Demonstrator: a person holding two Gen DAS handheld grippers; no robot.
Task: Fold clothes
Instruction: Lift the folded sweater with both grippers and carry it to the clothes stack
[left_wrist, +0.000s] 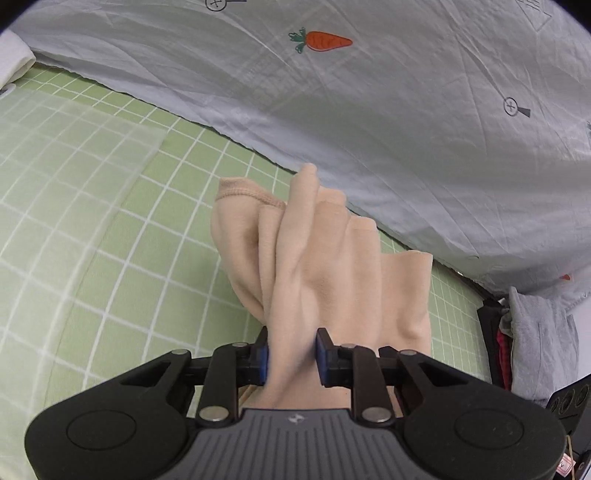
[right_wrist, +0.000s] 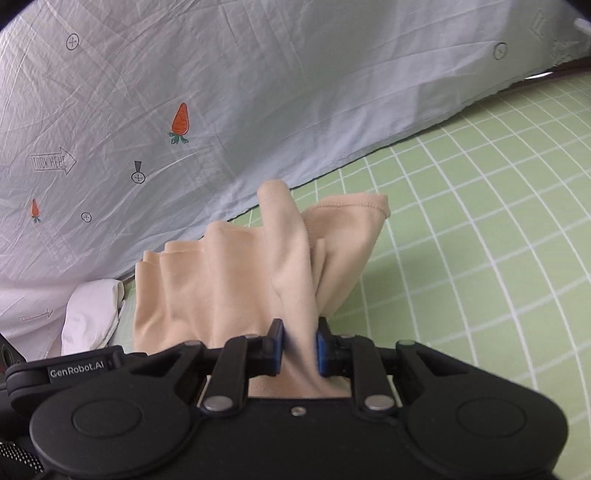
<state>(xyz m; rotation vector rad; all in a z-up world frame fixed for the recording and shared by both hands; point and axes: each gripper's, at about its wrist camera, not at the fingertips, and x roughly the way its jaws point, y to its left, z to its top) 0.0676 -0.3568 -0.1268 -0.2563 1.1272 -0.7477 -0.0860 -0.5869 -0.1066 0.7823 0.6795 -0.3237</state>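
Observation:
A beige soft garment (left_wrist: 314, 258) hangs bunched in folds over the green checked sheet (left_wrist: 92, 258). My left gripper (left_wrist: 291, 354) is shut on a thick fold of it between the blue pads. In the right wrist view the same beige garment (right_wrist: 258, 273) hangs from my right gripper (right_wrist: 298, 343), which is also shut on a fold. A stitched hem shows at the garment's far edge in both views. The cloth below the jaws is hidden by the gripper bodies.
A pale grey quilt with carrot prints (left_wrist: 369, 92) lies bunched behind the garment, also in the right wrist view (right_wrist: 184, 110). A white cloth (right_wrist: 92, 314) lies at the left. Dark and grey clothes (left_wrist: 517, 339) are piled at the right edge. A translucent sheet (left_wrist: 66, 140) lies on the bed.

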